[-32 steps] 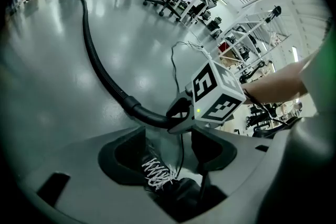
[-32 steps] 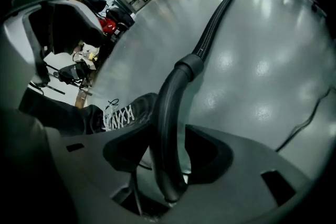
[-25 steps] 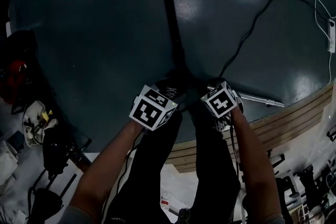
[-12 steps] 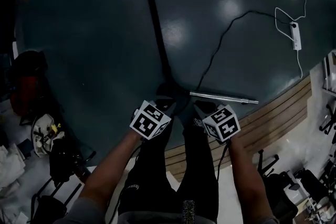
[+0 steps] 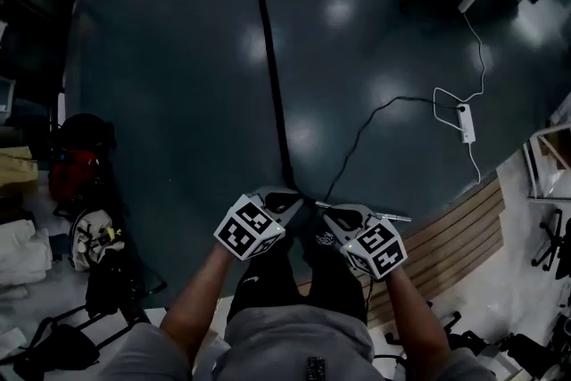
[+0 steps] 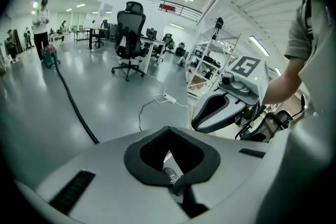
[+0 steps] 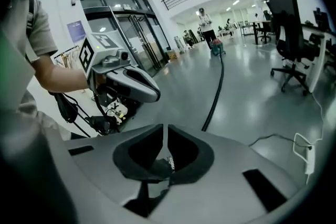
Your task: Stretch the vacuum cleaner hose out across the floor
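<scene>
The black vacuum hose (image 5: 272,76) lies in one long line across the dark floor, from the far top down to just in front of my feet. In the gripper views the hose (image 6: 73,105) (image 7: 216,92) runs back to a small teal vacuum cleaner (image 6: 50,55). A silver wand (image 5: 393,215) lies on the floor by its near end. My left gripper (image 5: 287,197) and right gripper (image 5: 328,211) hang side by side high above the floor. Their jaws have just been closing, and nothing is between them. In their own views the left gripper (image 6: 168,128) and right gripper (image 7: 164,126) show only floor and a shoe beyond.
A white power strip (image 5: 464,122) with a white lead and a thin black cable (image 5: 357,143) lie right of the hose. An office chair (image 6: 128,34) stands further off. Bags and gear (image 5: 80,174) crowd the left edge. A wooden ribbed step (image 5: 464,223) curves at right. A person (image 6: 41,21) stands by the vacuum.
Both grippers have risen well above the floor, away from the hose end and the silver wand, which stay down. The head view now takes in far more floor.
</scene>
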Available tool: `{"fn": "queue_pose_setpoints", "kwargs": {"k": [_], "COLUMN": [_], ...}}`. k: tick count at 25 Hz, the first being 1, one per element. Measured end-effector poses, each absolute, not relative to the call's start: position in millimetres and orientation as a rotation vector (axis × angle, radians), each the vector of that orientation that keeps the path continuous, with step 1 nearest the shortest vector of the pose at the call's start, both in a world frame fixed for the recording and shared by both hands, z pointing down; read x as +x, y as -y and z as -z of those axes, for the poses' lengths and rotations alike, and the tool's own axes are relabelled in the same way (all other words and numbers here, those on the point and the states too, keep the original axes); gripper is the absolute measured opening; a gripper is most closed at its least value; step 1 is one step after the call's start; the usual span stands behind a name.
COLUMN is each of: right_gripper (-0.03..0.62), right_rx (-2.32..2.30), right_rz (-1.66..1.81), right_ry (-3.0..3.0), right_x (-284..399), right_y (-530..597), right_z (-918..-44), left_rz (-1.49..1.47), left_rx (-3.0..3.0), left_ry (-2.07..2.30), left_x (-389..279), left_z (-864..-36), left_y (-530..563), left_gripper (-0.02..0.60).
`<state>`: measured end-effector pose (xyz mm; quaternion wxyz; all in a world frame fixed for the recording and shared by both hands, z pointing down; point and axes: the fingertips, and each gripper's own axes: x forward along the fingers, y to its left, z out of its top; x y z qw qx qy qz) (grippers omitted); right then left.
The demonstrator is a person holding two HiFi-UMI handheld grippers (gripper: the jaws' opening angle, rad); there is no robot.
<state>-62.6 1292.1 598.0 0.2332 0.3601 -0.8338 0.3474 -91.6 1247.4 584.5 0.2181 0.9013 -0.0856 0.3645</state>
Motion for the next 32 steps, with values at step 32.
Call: {"fn": "queue_pose_setpoints", "kwargs": {"k": [32], "right_gripper": [0.035], "right_rx": [1.978], "right_rz": [-0.249], "right_ry": [2.272], "right_x": [-170], "right_y": [-1242], "right_z": [-264], "left_rz": [-0.390], "left_rx": [2.953], "left_ry": [0.277], "left_x": [-211], "left_z": [-279], "left_y": [-1223], "left_gripper": [0.009]}}
